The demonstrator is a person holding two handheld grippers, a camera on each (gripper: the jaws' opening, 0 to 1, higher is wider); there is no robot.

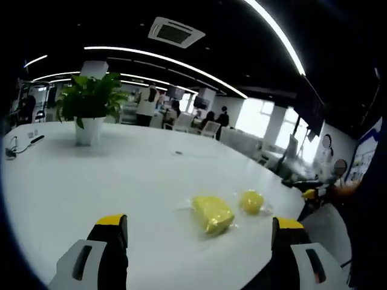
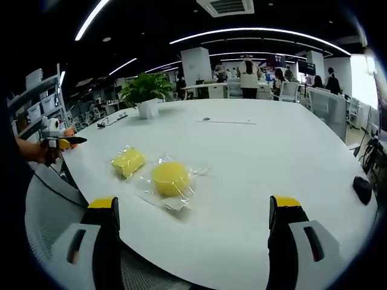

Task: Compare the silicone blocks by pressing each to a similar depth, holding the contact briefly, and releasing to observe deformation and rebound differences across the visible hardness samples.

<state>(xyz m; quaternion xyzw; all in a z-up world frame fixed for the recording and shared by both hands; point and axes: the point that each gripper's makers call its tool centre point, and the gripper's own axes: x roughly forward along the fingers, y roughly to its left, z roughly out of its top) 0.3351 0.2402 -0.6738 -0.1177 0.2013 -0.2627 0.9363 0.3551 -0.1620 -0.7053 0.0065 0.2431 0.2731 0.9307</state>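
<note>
Two yellow silicone blocks in clear bags lie near the edge of the white table (image 1: pixel 91 181) (image 2: pixel 272 157). The rectangular block (image 1: pixel 211 213) (image 2: pixel 127 161) lies just ahead of my left gripper (image 1: pixel 199 224), whose jaws stand wide apart, open and holding nothing. The round block (image 1: pixel 251 201) (image 2: pixel 170 178) lies ahead and slightly left of my right gripper (image 2: pixel 194 204), also open and touching nothing. The right gripper (image 1: pixel 311 194) appears at the table's edge in the left gripper view. The left gripper (image 2: pixel 65 142), held by a hand (image 2: pixel 33 151), comes into the right gripper view from the left.
A potted plant (image 1: pixel 91 106) (image 2: pixel 145 93) stands further back on the table. A black mouse (image 2: pixel 363 189) lies at the right edge, and cables (image 1: pixel 21 145) at the far left. Office chairs (image 2: pixel 317 103) and several people (image 1: pixel 146 104) are beyond the table.
</note>
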